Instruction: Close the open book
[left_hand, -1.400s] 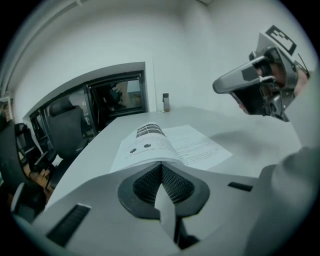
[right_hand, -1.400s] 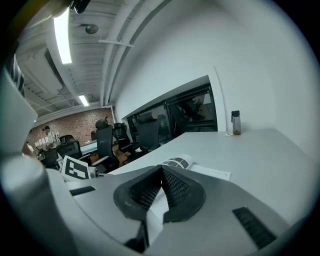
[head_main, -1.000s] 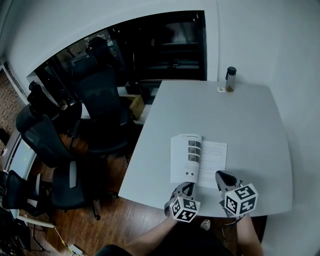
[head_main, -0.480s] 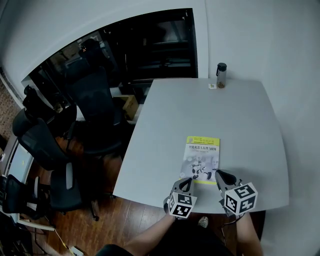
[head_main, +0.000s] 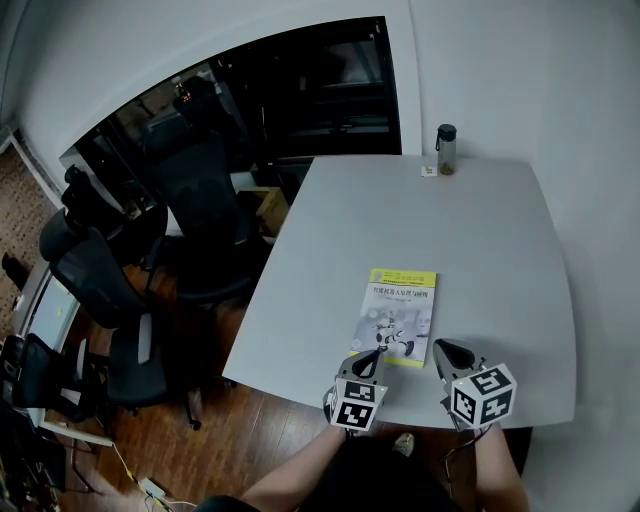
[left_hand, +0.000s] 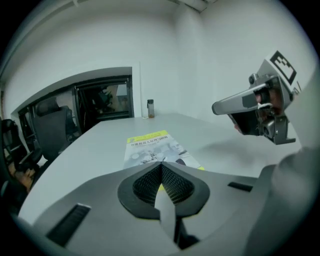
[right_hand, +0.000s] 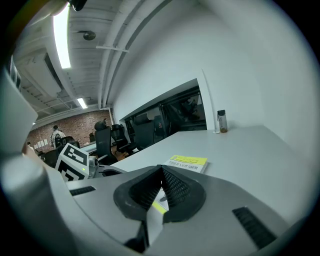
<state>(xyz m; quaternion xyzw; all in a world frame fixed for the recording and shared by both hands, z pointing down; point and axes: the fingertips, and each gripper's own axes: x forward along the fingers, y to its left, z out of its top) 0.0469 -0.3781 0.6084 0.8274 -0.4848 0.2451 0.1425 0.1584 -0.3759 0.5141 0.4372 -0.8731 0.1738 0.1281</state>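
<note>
1. Grey bench (head_main: 500, 260) carries the book (head_main: 401, 313), which lies flat and closed with its front cover up. The cover has a yellow band along its far edge. The book sits close to the near edge of the bench, just ahead of both tools.
2. The left tool (head_main: 372, 357) has its jaws pressed together with nothing between them. Its tip sits over the book's near left corner, and I cannot tell whether it touches the cover.
3. The right tool (head_main: 441, 349) also has its jaws together and holds nothing. It is just to the right of the book's near right corner, clear of it.
4. At the far edge of the bench a dark-capped bottle (head_main: 446, 149) stands upright, with a small pale card (head_main: 428, 172) just beside it. Both are well apart from the book.
5. Black office chairs (head_main: 195, 195) crowd the wooden floor (head_main: 250, 430) to the left of the bench.
</note>
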